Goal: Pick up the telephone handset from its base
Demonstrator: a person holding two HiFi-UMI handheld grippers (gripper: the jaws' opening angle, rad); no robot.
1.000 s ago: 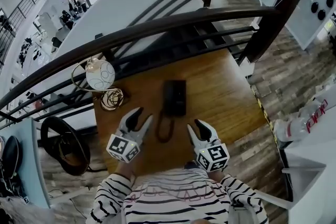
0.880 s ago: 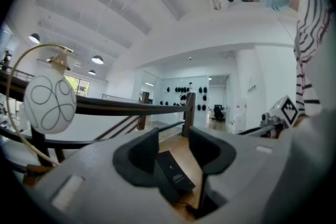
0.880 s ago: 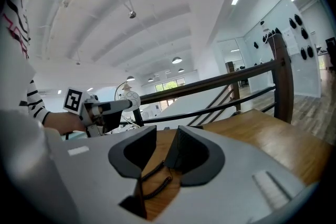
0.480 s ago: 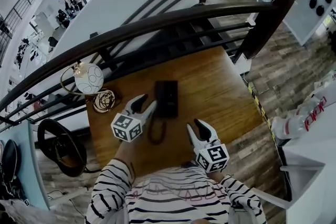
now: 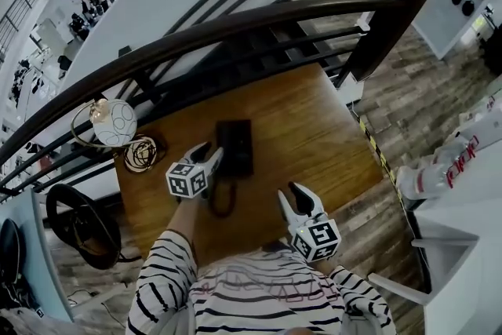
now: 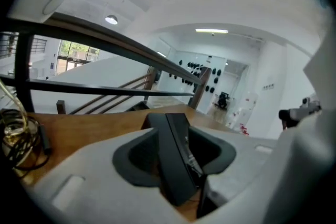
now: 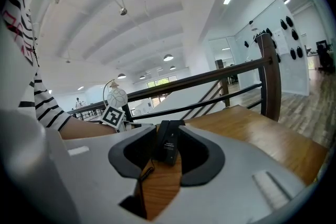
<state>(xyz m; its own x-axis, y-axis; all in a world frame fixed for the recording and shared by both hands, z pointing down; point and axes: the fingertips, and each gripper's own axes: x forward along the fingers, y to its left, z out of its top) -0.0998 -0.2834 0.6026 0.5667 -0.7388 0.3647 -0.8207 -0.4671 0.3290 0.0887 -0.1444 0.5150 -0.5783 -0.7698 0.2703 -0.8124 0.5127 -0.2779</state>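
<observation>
- left gripper [image 5: 210, 153] has come forward and down to the phone since a second ago; its jaws stand wide, with the handset [image 6: 172, 162] between them.
- handset lies on its base [image 5: 239, 141] on the wooden counter [image 5: 314, 129], with its cord [image 5: 222, 200] looping toward the person.
- right gripper [image 5: 292, 196] hangs wide open near the counter's near edge, apart from the phone.
- globe lamp [image 5: 114, 122] stands at the counter's far left.
</observation>
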